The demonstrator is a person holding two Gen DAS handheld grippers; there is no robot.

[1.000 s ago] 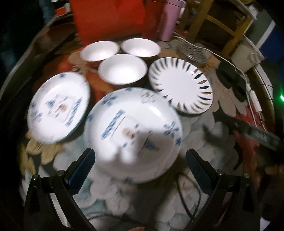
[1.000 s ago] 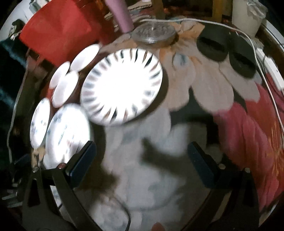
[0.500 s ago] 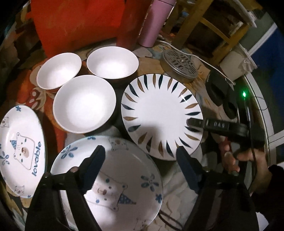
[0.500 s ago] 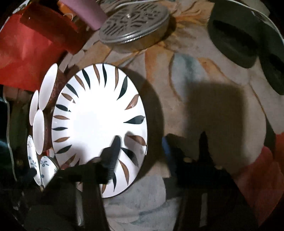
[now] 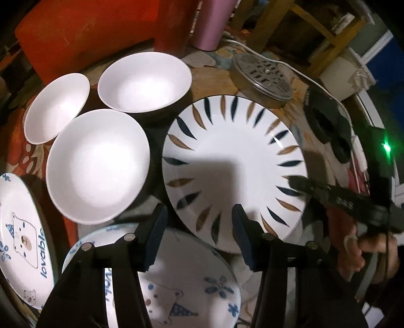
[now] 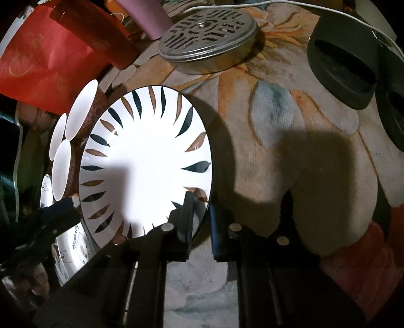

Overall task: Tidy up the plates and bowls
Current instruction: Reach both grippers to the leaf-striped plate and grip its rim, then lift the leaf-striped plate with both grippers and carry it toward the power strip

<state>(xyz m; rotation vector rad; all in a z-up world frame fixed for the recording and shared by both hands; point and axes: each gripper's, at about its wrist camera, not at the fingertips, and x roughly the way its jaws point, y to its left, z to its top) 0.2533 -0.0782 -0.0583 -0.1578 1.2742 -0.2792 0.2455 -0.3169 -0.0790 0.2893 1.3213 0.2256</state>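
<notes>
A white leaf-pattern plate [image 5: 234, 164] [image 6: 146, 164] lies on the flowered cloth. My right gripper [image 6: 202, 217] is shut on its near right rim, one finger above and one below; its black tip [image 5: 298, 181] shows in the left wrist view. My left gripper [image 5: 199, 227] straddles the plate's near left rim, jaws closing, pads clear of it. Three white bowls [image 5: 97, 164] [image 5: 144, 78] [image 5: 56, 106] cluster to the left. Two bear plates [image 5: 22, 239] [image 5: 197, 277] lie nearest, the second partly under my left fingers.
A perforated metal lid [image 5: 262, 75] [image 6: 207, 37] sits just beyond the leaf plate. Black round objects [image 5: 325, 121] [image 6: 346, 63] and a white cable lie at the right. A pink bottle [image 5: 212, 22] and a red bag [image 5: 83, 32] stand at the back.
Both grippers came in and down toward the leaf plate. The right jaws went from wide open to shut on its rim. The left jaws narrowed around the opposite rim.
</notes>
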